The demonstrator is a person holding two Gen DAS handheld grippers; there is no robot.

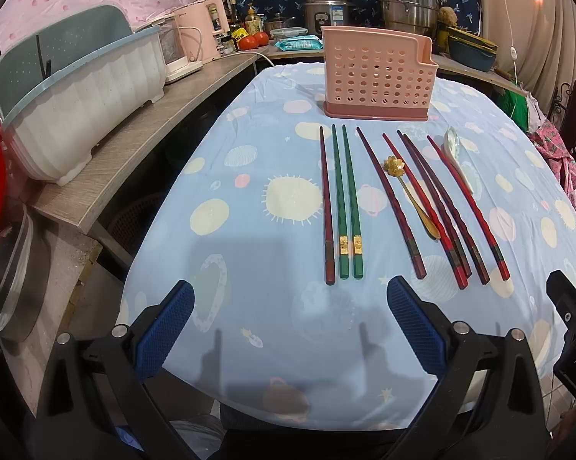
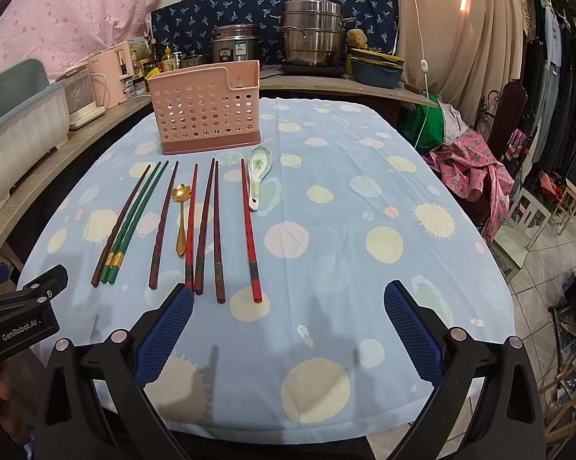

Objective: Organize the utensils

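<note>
A pink perforated utensil holder stands upright at the far end of the table. In front of it lie two green chopsticks, several dark red chopsticks, a gold flower spoon and a white ceramic spoon. My left gripper is open and empty, near the chopsticks' near ends. My right gripper is open and empty, at the near ends of the red chopsticks.
The table has a light blue patterned cloth. A white dish rack sits on the wooden counter on the left. Pots and bottles stand behind. A chair with pink cloth is on the right.
</note>
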